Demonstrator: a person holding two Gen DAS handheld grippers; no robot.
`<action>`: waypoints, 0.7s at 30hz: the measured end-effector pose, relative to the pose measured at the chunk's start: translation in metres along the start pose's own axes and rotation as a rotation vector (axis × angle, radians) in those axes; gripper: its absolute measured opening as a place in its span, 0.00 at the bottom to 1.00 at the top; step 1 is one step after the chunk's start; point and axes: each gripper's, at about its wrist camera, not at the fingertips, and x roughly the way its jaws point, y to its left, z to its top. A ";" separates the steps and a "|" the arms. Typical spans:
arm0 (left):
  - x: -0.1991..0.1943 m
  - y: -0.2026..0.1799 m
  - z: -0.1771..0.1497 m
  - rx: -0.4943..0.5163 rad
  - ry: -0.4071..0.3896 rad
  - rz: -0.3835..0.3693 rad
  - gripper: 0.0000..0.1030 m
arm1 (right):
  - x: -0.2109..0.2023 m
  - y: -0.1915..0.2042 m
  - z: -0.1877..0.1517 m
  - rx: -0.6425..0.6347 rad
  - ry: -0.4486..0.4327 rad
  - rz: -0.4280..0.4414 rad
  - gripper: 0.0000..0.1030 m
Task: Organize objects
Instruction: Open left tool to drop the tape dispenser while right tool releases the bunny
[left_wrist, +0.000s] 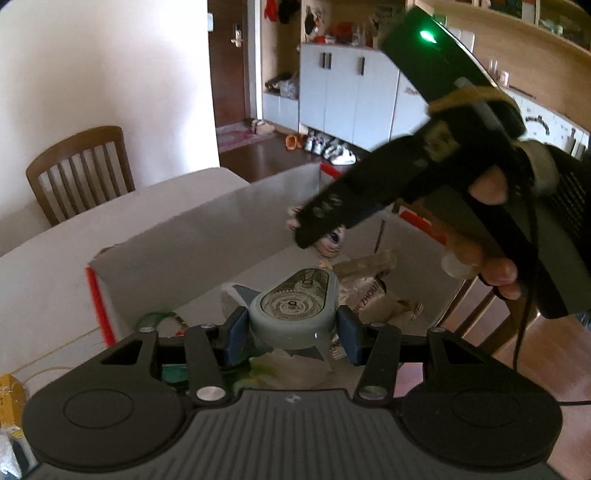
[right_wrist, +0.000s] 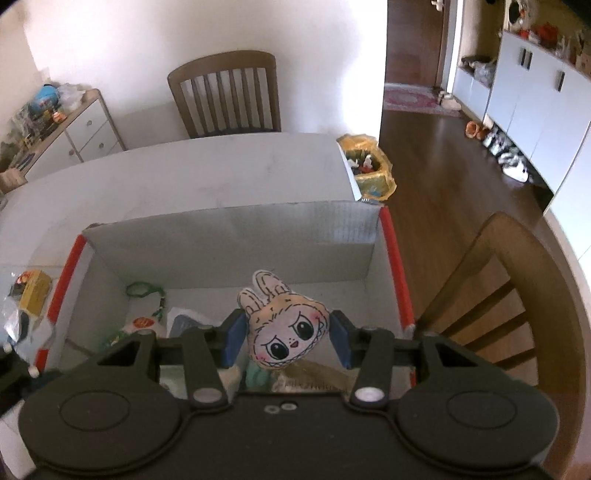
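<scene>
Left wrist view: the left gripper (left_wrist: 293, 334) is closed on a grey gear toy (left_wrist: 293, 308), its blue pads pressing the toy's two sides. The toy is a rounded, smooth plastic housing with a clear window showing concentric gears, and pointed grey fins jut out beside and below it. It hangs over the open cardboard box (left_wrist: 207, 229), a white-lined carton with red corner edges that stands on the pale bench (left_wrist: 55, 258). Crumpled paper wrapping (left_wrist: 373, 291) and a green cord loop (left_wrist: 159, 317) lie on the box floor. The right gripper (left_wrist: 317, 225) reaches in from the upper right, blurred, held by a hand (left_wrist: 487, 266); the plush is only partly visible beyond its tip.

Right wrist view: the right gripper (right_wrist: 288, 338) holds a flat rabbit-eared plush face (right_wrist: 284, 325) between its blue pads. The left pad touches the plush; a narrow gap shows at the right pad, so the jaws are part open around it. The plush is soft fabric, cream and pink, with drawn black eyes and a toothy grin. It sits above the box interior (right_wrist: 236, 251), near its middle. A green loop (right_wrist: 138, 288) and an orange-printed packet (right_wrist: 142, 323) lie at the box's left. A wooden slat-back chair (right_wrist: 225, 92) stands beyond the bench (right_wrist: 184, 181), another chair (right_wrist: 491, 295) to the right.
</scene>
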 end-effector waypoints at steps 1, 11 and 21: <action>0.005 0.000 0.000 -0.005 0.012 -0.003 0.49 | 0.004 -0.001 0.001 0.007 0.009 0.001 0.47; 0.034 0.002 0.000 -0.033 0.118 -0.011 0.49 | 0.036 0.004 0.000 -0.039 0.081 -0.043 0.48; 0.044 0.002 0.001 -0.027 0.172 -0.022 0.50 | 0.054 0.014 -0.006 -0.077 0.151 -0.056 0.49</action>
